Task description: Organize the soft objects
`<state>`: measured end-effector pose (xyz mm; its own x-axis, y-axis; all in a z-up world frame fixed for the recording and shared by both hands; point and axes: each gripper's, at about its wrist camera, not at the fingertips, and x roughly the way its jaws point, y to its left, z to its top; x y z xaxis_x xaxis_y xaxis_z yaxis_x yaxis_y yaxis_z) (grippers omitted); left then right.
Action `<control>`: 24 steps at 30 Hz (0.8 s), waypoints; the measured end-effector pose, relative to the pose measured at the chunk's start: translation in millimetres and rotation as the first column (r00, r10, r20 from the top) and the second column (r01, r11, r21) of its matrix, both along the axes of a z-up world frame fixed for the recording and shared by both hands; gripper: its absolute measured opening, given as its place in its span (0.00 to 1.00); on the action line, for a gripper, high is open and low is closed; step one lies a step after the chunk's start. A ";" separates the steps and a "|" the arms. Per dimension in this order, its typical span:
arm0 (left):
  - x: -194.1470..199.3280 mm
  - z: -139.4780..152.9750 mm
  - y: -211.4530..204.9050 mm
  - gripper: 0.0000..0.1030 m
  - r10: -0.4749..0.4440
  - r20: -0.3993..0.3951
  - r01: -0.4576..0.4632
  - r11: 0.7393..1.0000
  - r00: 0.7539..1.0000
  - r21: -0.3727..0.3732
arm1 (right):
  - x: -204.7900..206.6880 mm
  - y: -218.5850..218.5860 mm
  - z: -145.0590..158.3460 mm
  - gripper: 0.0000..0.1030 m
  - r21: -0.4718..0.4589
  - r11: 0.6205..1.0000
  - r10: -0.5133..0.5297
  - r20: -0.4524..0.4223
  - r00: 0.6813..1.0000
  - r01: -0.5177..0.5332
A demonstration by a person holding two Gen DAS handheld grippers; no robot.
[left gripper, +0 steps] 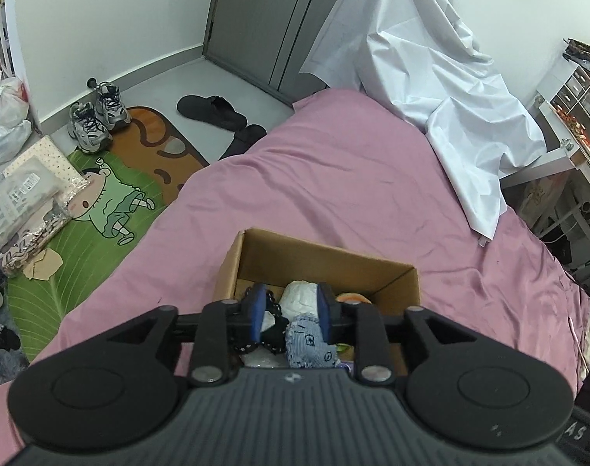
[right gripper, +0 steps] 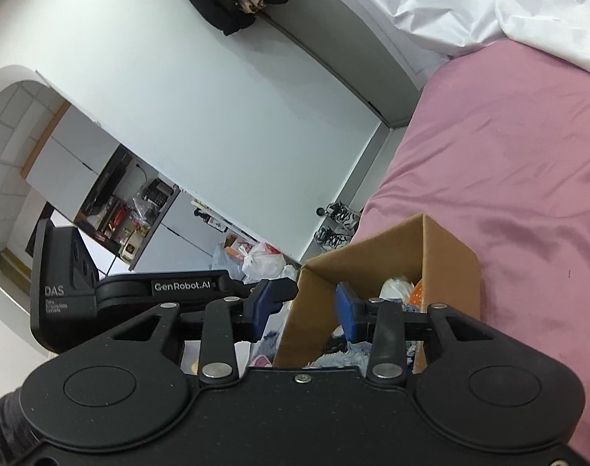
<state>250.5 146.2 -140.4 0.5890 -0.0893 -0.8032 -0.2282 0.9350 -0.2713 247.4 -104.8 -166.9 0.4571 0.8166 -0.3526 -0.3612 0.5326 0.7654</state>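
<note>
- One cardboard box (left gripper: 322, 260) is seen on the pink bedspread (left gripper: 334, 178), directly below and ahead of the left gripper (left gripper: 289, 310).
- Inside are held one white bundle (left gripper: 301, 297), one blue denim toy (left gripper: 308, 343) and one black strap (left gripper: 273, 324).
- Left gripper: jaws parted above these, nothing pinched.
- Right gripper (right gripper: 308, 310): jaws spread astride the box's near wall (right gripper: 306, 310), not pressing it.
</note>
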 end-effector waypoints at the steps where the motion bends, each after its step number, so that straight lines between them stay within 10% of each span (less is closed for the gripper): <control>1: -0.6 0.5 -0.6 0.34 0.001 0.000 -0.001 1.000 1.000 0.004 | -1.6 -2.4 2.5 0.43 0.003 1.000 -0.007 0.006 1.000 0.007; 12: -18.1 20.7 -19.3 0.70 0.016 0.028 -0.019 0.994 0.999 0.110 | -14.4 -35.5 22.8 0.74 -0.008 0.995 -0.096 0.031 0.995 0.096; 24: -38.9 46.1 -45.4 0.80 -0.019 -0.012 0.021 0.985 1.000 0.172 | -24.6 -79.2 44.0 0.86 -0.177 0.970 -0.164 0.016 0.986 0.165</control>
